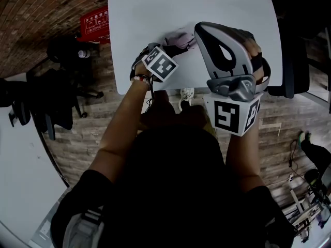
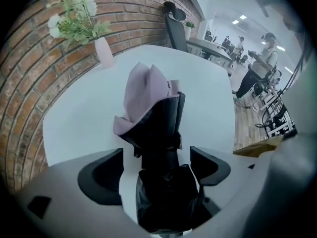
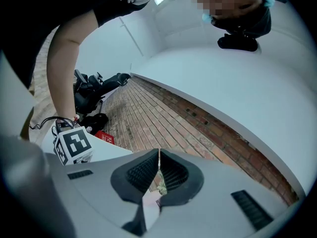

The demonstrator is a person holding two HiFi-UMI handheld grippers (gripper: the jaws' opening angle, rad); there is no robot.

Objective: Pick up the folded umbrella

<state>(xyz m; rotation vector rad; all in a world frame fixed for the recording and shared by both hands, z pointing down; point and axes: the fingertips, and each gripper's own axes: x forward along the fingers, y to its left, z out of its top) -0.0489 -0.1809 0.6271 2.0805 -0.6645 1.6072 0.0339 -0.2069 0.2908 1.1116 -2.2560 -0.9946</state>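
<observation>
The folded umbrella (image 1: 179,39), lilac outside and black at its wrapped part, lies on the white table (image 1: 155,9) near the front edge. My left gripper (image 1: 166,50) reaches onto it from the front. In the left gripper view the umbrella (image 2: 151,103) runs away from the camera and its black end sits between the two pads of my left gripper (image 2: 156,155), which stands open with a strip of table showing beside the left pad. My right gripper (image 1: 202,31) is held up to the right of the umbrella. Its jaws (image 3: 158,155) are shut with nothing in them.
A pale vase (image 2: 103,51) with white flowers (image 2: 74,16) stands at the table's far side by the brick wall (image 2: 34,78). An office chair (image 2: 174,26) stands behind the table. A red box (image 1: 95,25) and black chairs (image 1: 64,53) stand on the floor left of the table.
</observation>
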